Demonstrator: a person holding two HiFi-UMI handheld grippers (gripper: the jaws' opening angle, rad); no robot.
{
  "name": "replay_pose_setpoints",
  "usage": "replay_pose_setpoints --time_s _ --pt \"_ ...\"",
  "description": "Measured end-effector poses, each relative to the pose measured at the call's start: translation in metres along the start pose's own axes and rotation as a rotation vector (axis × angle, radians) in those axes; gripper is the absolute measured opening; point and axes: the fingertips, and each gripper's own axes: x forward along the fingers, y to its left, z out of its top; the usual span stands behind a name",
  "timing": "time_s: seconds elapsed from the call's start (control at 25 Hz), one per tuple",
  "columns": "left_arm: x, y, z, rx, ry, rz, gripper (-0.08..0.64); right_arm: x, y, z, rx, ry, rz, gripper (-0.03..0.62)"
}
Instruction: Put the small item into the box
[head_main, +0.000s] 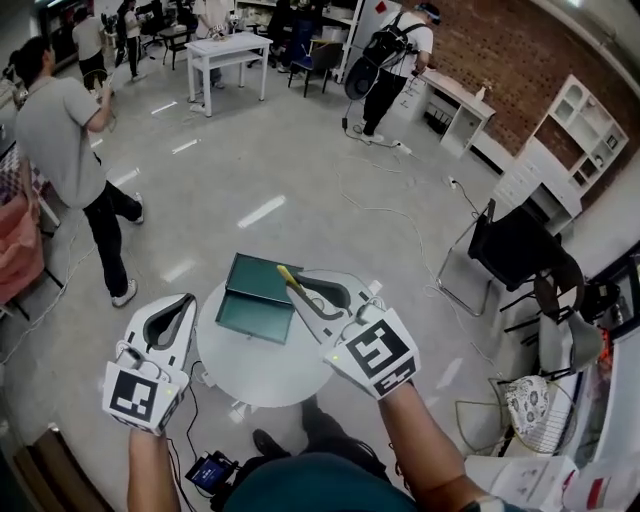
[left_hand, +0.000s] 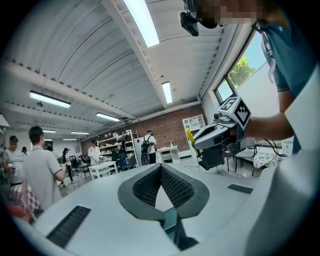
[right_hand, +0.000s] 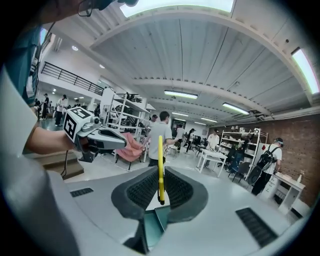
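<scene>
At the left, the left gripper (head_main: 187, 302) hangs beside the round table (head_main: 270, 375), just left of its edge. Its own view shows its jaws (left_hand: 161, 167) pressed together with nothing between them. On the table lies the open green box (head_main: 250, 312), between the two grippers and apart from the left one. The yellow stick (head_main: 287, 276) sits above the box's right rim, poking out past the tips of the right gripper (head_main: 300, 288). In the right gripper view the right gripper's jaws (right_hand: 160, 172) pinch the stick (right_hand: 160, 157), which stands upright between the pads with its dark end low. A corner of the box (right_hand: 152, 227) shows beneath them.
</scene>
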Motion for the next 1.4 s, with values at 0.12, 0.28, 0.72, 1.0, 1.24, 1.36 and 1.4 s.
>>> replay_pose_setpoints --time_s 0.12,0.28,0.72,1.0,1.24,1.36,1.4 --pt "0.005 0.024 -0.004 -0.002 0.015 0.046 0.018 0.03 -0.007 0.006 -0.008 -0.012 0.048 0.06" --pt "0.018 0.056 0.001 -0.004 0.02 0.091 0.018 0.065 -0.024 0.022 -0.018 -0.028 0.11 0.06" --pt "0.038 0.117 -0.031 -0.052 0.06 0.25 0.018 0.158 -0.041 0.015 -0.038 -0.052 0.304 0.06" --pt "0.036 0.146 -0.061 -0.092 0.082 0.303 0.018 0.211 -0.031 0.003 -0.031 -0.036 0.401 0.06" --pt "0.045 0.161 -0.097 -0.131 0.127 0.334 0.018 0.252 -0.026 -0.029 -0.016 0.003 0.468 0.06" --pt "0.047 0.167 -0.119 -0.149 0.15 0.341 0.018 0.273 -0.02 -0.052 -0.006 0.031 0.497 0.06" --pt "0.046 0.168 -0.126 -0.157 0.156 0.345 0.018 0.278 -0.018 -0.06 -0.003 0.042 0.507 0.06"
